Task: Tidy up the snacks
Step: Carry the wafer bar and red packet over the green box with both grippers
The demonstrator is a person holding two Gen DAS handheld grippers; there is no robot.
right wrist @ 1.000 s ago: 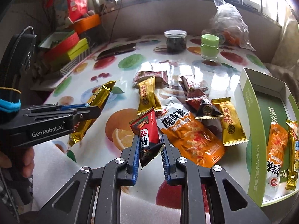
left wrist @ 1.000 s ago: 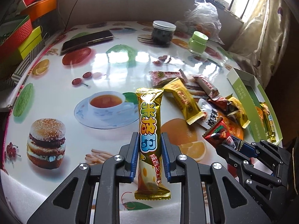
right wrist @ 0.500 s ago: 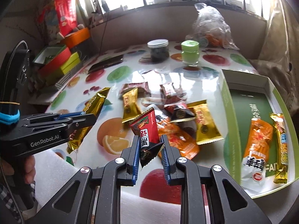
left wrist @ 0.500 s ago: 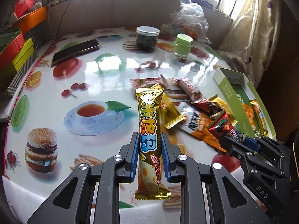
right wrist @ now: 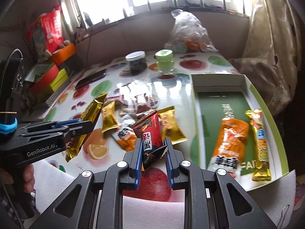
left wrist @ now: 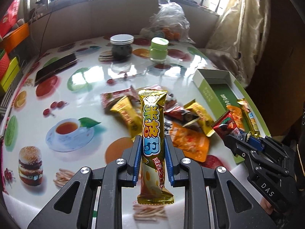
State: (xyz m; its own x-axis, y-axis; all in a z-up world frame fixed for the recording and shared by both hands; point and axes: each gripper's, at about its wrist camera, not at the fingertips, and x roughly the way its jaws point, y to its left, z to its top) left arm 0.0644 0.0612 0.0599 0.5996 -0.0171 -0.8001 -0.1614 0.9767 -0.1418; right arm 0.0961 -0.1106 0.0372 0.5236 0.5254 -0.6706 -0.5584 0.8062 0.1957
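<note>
My left gripper (left wrist: 152, 147) is shut on a long gold snack bar (left wrist: 152, 122), held upright above the table. From the right wrist view the same gripper (right wrist: 83, 126) and gold snack bar (right wrist: 89, 114) show at the left. My right gripper (right wrist: 153, 148) is shut on a red and black triangular packet (right wrist: 148, 133); in the left wrist view that red packet (left wrist: 226, 126) sits at the right. A green box (right wrist: 196, 114) lies to the right, holding an orange packet (right wrist: 228, 139) and a gold bar (right wrist: 261, 143). Several loose snacks (left wrist: 186, 126) lie in a pile mid-table.
At the back of the fruit-print table stand a dark jar (left wrist: 122, 47), a green-lidded jar (left wrist: 159, 50) and a plastic bag (left wrist: 169, 21). A phone (left wrist: 55, 68) lies at the left. Stacked boxes (right wrist: 49, 76) line the left edge. A curtain (right wrist: 272, 43) hangs right.
Both grippers have lifted and swung right toward the green box, each keeping its snack. The box now fills more of the right wrist view.
</note>
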